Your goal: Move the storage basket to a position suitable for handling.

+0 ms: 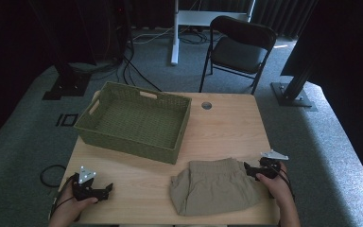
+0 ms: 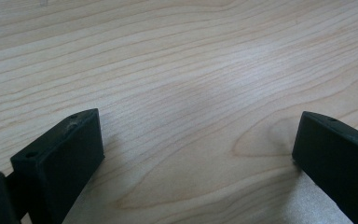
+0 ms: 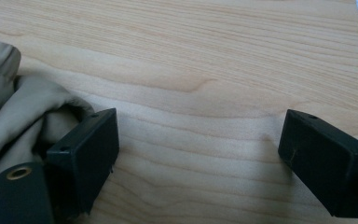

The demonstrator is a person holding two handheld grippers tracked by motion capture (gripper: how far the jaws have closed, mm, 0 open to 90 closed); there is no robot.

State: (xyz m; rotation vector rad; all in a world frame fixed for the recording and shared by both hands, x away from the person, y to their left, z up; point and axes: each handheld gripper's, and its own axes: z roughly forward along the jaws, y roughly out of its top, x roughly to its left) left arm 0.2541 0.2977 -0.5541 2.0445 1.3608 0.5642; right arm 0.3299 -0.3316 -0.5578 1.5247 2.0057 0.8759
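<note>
- High view: a folded khaki garment (image 1: 214, 186) lies on the near right part of the wooden table (image 1: 227, 127), its front edge close to the table's near rim.
- The right gripper (image 1: 246, 168) rests at the garment's right edge, held by the person's right hand (image 1: 275, 183); its tips point left at the cloth, and whether they touch it is hard to tell from here.
- The left gripper (image 1: 108, 189) sits on bare wood at the near left corner, well apart from the garment, in the left hand (image 1: 73, 205), which the bottom edge of the picture cuts off.
- A green woven basket (image 1: 168, 153) stands on the far left half of the table; a dark folding chair (image 1: 238, 49) stands on the carpet beyond.
- Left gripper view: the left gripper (image 2: 198, 140) has its jaws spread wide over plain wood grain, nothing between them; both jaws are cut off by the lower edge.
- Right gripper view: the right gripper (image 3: 198, 140) also stands wide open with bare table between the jaws.
- The khaki garment (image 3: 14, 112) bunches up against the outer side of the left-hand jaw, partly hidden behind it and cut off at the picture's left edge; no cloth lies inside the gap.
</note>
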